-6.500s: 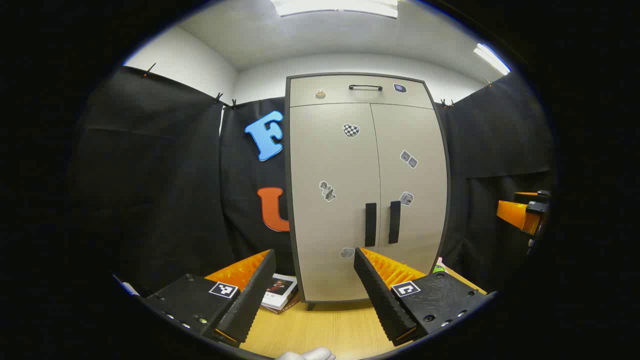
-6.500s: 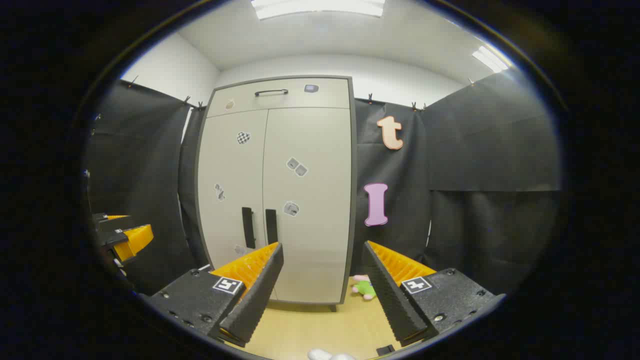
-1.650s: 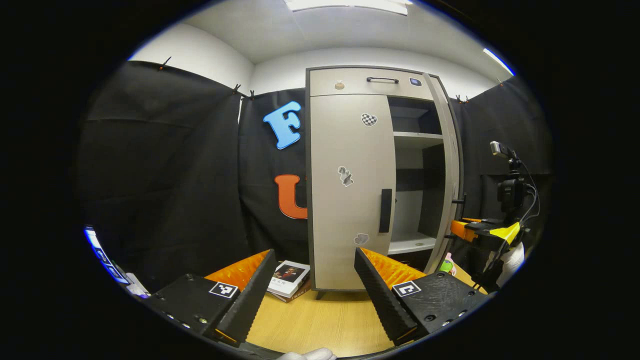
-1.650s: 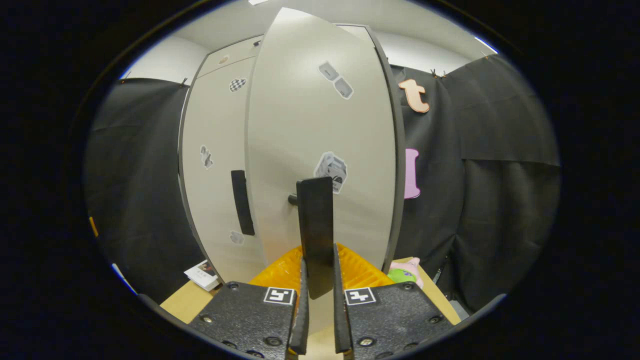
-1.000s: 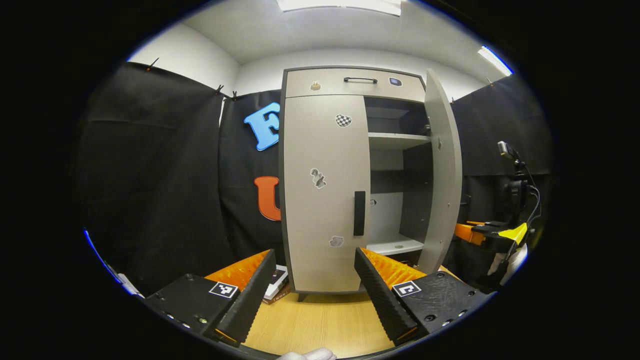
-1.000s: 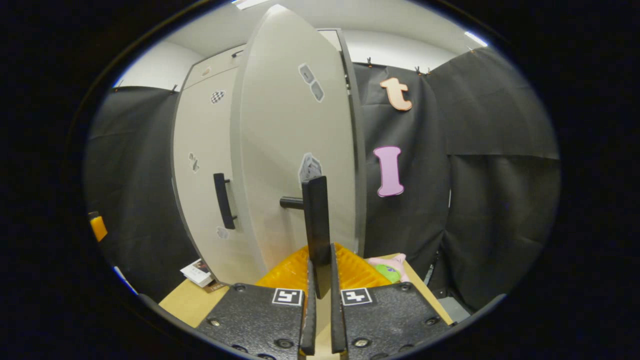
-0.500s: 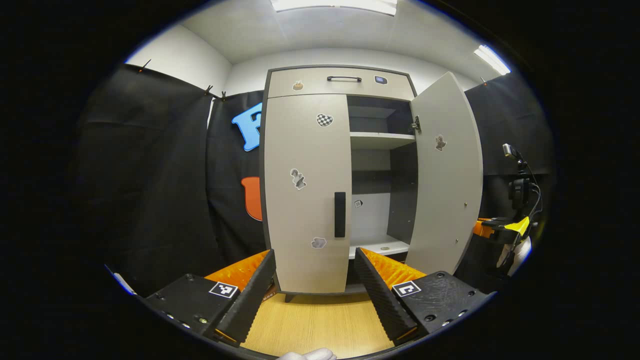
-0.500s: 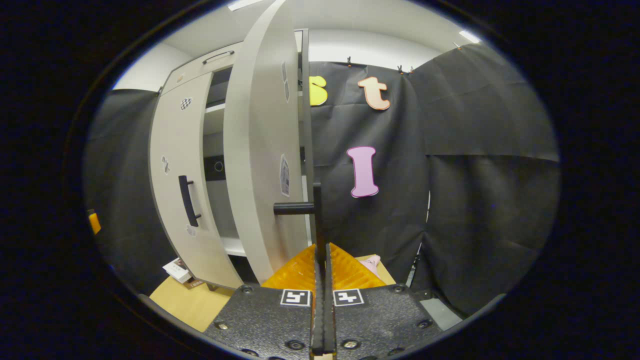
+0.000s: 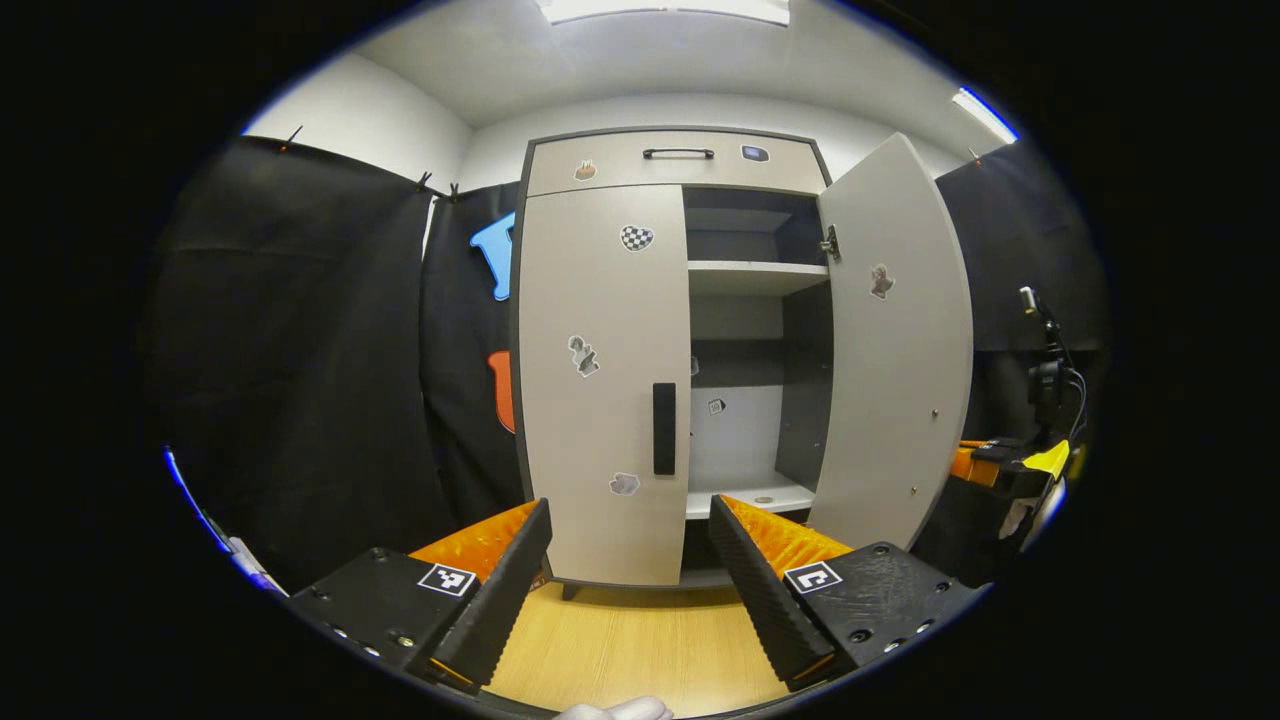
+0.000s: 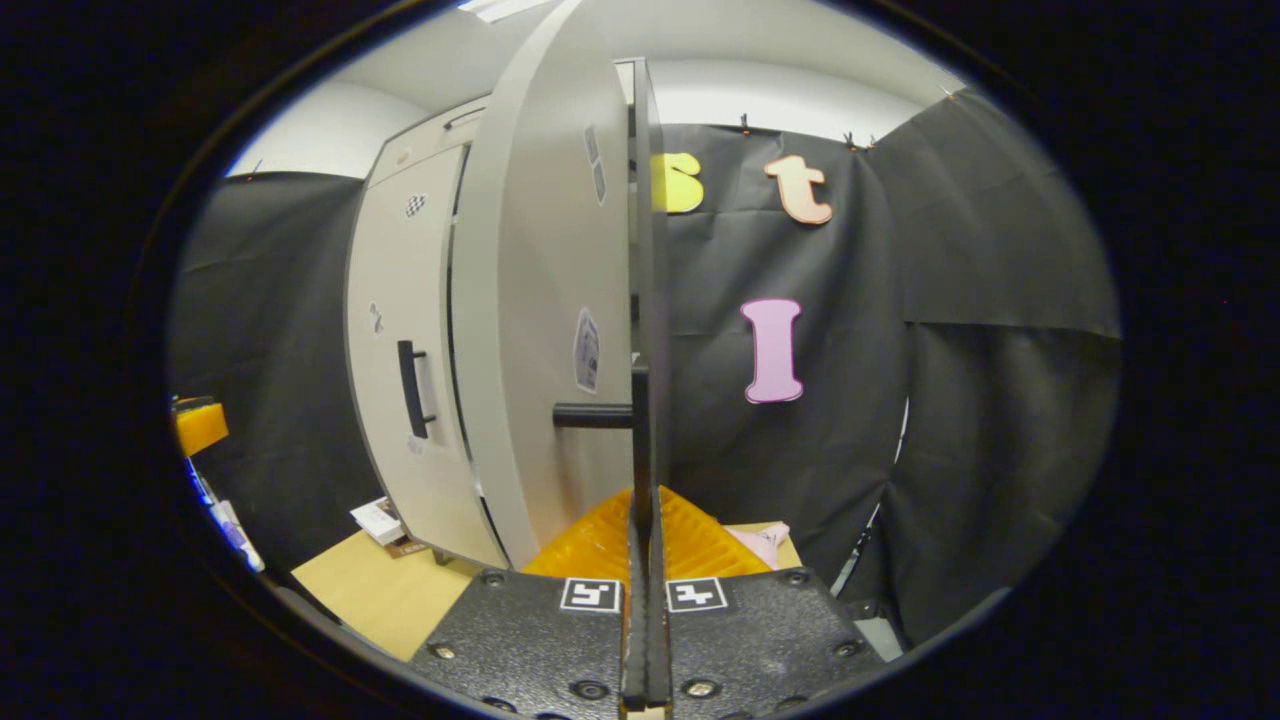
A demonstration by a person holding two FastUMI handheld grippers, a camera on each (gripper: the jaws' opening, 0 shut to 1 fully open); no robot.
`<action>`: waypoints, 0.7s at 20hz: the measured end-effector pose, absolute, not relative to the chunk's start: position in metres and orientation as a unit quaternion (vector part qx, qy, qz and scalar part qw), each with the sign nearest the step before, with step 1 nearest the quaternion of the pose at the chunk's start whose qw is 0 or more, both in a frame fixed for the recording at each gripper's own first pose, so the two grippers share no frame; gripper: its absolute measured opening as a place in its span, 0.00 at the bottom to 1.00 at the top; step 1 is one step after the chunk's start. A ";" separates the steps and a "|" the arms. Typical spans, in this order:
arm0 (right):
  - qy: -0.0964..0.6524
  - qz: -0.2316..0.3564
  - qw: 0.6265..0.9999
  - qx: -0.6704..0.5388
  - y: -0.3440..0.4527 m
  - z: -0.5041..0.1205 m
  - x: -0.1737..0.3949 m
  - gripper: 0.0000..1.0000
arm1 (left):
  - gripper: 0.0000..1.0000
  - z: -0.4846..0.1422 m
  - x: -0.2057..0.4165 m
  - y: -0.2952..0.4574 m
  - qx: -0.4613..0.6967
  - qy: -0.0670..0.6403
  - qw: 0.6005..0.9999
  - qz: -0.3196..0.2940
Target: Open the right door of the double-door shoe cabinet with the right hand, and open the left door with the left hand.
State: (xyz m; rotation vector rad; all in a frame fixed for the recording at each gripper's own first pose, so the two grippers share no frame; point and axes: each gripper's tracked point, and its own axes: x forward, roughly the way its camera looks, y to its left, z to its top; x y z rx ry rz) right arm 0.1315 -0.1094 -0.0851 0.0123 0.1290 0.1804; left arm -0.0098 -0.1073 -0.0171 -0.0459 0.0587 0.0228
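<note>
My right hand-held gripper (image 10: 640, 540) is closed tight on the right door's handle (image 10: 640, 440), a thin black bar running up the centre of the right gripper view. The right door (image 9: 895, 340) stands wide open at the right of the left gripper view, so I judge that half of the job done; I should let go cleanly, without nudging the door back.

My left hand-held gripper (image 9: 630, 555) is spread wide and holds nothing, its fingers at the bottom of the frame. The left door (image 9: 600, 380) is shut, just left of centre, with its black vertical handle (image 9: 664, 428) near its inner edge. To do this well I would bring the open fingers to either side of that handle, close on its middle, then pull in an arc about the hinge rather than straight back.

The shoe cabinet (image 9: 680, 160) is pale grey with dark edging, small stickers on its doors, bare shelves inside, standing on a light wooden surface (image 9: 620, 650).
</note>
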 end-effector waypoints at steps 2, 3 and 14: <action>0.071 0.095 0.993 0.002 -0.109 -0.086 0.130 0.04 | 0.96 -0.016 -0.011 -0.110 -0.023 0.031 0.999 0.017; 0.074 0.095 0.993 0.000 -0.109 -0.087 0.130 0.05 | 0.96 -0.017 -0.010 -0.111 -0.022 0.032 0.999 0.018; 0.059 0.019 0.998 0.018 -0.140 -0.065 0.092 0.81 | 0.96 -0.012 -0.010 -0.095 -0.010 0.023 1.000 0.014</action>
